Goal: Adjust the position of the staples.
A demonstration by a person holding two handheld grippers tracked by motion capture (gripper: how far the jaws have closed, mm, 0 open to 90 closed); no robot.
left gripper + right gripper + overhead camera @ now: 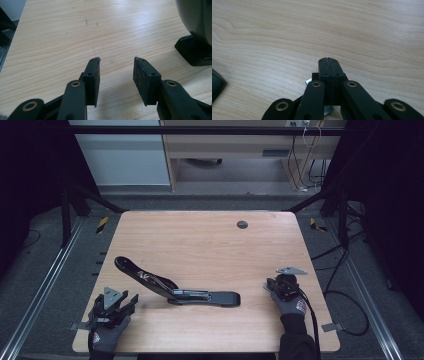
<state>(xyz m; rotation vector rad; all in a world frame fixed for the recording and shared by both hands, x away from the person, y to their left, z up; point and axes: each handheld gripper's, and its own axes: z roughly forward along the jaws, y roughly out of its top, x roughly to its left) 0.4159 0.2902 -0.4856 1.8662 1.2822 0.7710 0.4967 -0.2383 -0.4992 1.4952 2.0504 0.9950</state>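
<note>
A long black hinged tool (pixel 172 287), probably a long-arm stapler or similar lever device, is lying opened out on the wooden surface (pixel 210 245). One arm is angling up toward the far left while the other is resting flat, pointing right; lying low and spread like this, it is offering both ends to a grasp from either side.

The left gripper (pixel 114 304) is sitting at the near left corner, well apart from the tool's raised arm, with its jaws standing about half open and nothing between the pads (pixel 93 80); in the left gripper view a black block (pixel 193 53) with a rounded dark body above it is sitting at the right edge. The right gripper (pixel 281 287) is resting near the right edge of the surface, its jaws pressed fully together on nothing, just right of the tool's flat end; a dark corner (pixel 215 85) is showing at the left of its own view.

The far half of the surface is lying bare apart from a small round grommet (pixel 242 224), leaving plenty of room to swing the tool. Both hands are parked close to the near edge, so any reach probably needs to travel inward.
</note>
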